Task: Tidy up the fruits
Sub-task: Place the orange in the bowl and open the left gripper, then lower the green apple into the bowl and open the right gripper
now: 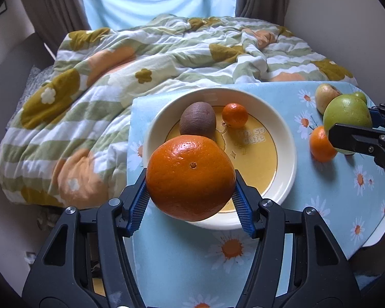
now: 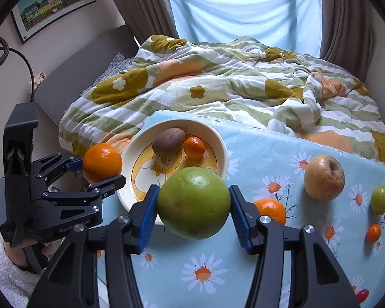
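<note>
Here both claws are loaded. The left gripper (image 1: 191,192) is clenched on a large round glossy orange (image 1: 191,177), its blue ribbed pads (image 1: 140,205) pressed against the fruit's widest girth on either side, the navel dimple facing up. Just beyond and partly beneath that orange lies the cream ceramic bowl with a yellow cartoon base (image 1: 286,138); deeper in it, ahead of the claw, rest a brown fuzzy kiwi (image 1: 197,120) and a small orange mandarin (image 1: 234,115), side by side.

The right gripper (image 2: 193,211) is grasping a big smooth green citrus fruit (image 2: 193,202), again across the middle, carried above the daisy-printed pale blue tablecloth (image 2: 218,269) with the bowl's rim just ahead and to the left of it. To the right of this claw, on the cloth, sit a second small orange mandarin (image 2: 270,210) close by the finger, a yellowish blemished pear (image 2: 323,177) farther off, a small green oval fruit (image 2: 380,200) and a tiny orange kumquat (image 2: 373,233) beyond that.

Both held fruits look firm, weighty for their size and waxy-skinned, so likely a little slippery; a grip at the equator, as now, seems the safest. The pear appears soft and bruised and would probably want a gentler squeeze around its broad lower half.
</note>
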A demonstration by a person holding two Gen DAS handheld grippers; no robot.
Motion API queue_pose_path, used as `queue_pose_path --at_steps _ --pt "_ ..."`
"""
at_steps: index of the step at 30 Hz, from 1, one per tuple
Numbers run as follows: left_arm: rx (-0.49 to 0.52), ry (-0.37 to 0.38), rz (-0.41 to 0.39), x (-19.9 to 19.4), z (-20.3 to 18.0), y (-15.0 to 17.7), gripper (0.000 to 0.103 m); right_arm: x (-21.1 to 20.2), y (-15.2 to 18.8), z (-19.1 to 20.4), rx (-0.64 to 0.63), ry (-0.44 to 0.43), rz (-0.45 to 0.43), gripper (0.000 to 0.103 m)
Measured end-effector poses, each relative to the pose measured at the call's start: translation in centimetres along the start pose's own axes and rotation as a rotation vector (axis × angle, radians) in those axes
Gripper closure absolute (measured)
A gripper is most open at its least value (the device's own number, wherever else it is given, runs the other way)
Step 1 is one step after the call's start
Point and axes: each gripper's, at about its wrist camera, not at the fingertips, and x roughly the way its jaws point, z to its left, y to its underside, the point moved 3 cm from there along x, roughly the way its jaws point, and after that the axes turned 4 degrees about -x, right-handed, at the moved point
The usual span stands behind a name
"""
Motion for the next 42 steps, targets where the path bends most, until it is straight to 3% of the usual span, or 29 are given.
queue_pose_path --at_steps 10,17,18,19,20,30,42 --pt "0.031 0.052 0.071 5.0 1.8 -0.9 0.038 3.3 -1.2 -0.2 0.073 0.047 0.006 0.053" --pt "0.069 0.073 0.09 5.9 1.4 -1.1 0.036 3.7 -1.3 -0.6 0.104 0.074 0.005 0.053" --pt "0.074 0.068 0.078 5.6 1.3 -1.1 0.032 3.7 -1.3 -0.7 0.106 0.079 0.004 0.053" --pt "0.084 0.061 0.06 5.1 1.3 -1.2 0.01 3.6 -1.3 -0.8 0.108 0.082 0.003 0.053" --pt "0.095 0.056 0.039 4.5 1.2 -1.3 0.0 3.5 -1.3 -0.8 0.11 0.085 0.001 0.053" --pt "0.079 0.084 0.002 1.5 1.2 -1.8 0.0 3.1 -1.5 -1.2 0.101 0.088 -0.004 0.053" --pt "0.052 0.099 0.048 -0.3 0.9 1.2 0.0 5.9 -1.8 0.0 0.033 0.033 0.039 0.053"
